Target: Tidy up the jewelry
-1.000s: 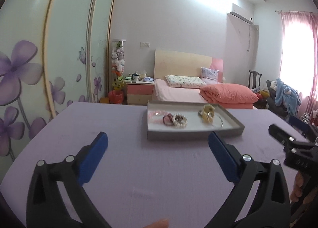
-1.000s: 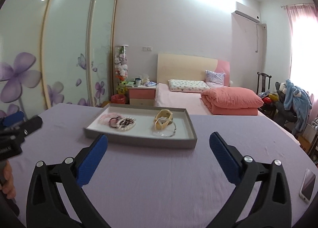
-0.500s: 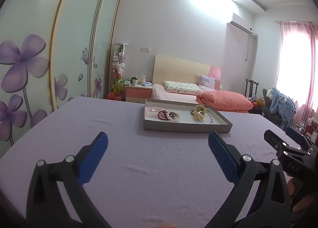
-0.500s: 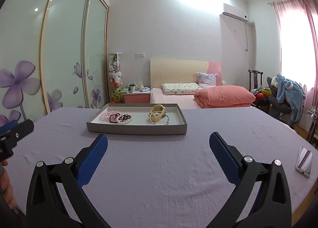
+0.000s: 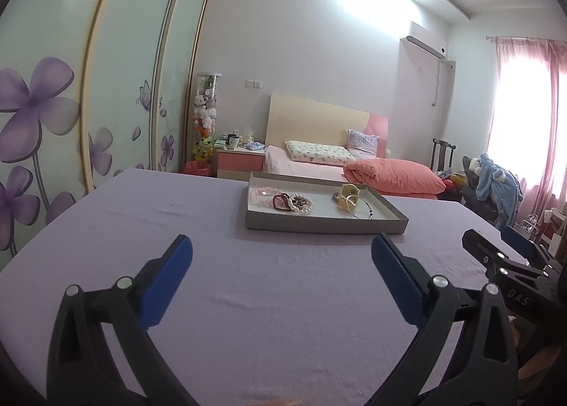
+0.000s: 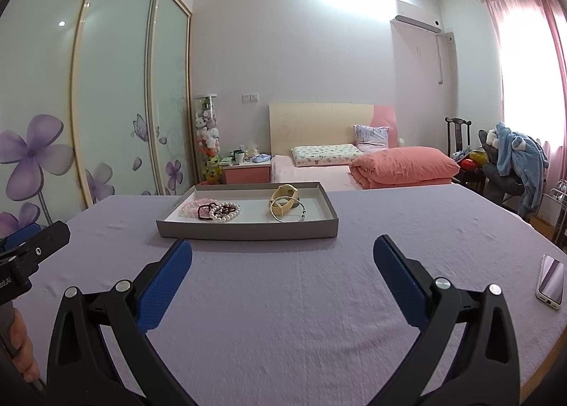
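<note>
One tray [image 6: 248, 229], two gaping tongs [image 6: 282, 257].

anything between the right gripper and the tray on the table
No, only bare purple cloth lies between the right gripper and the tray; the right wrist view shows it.
</note>
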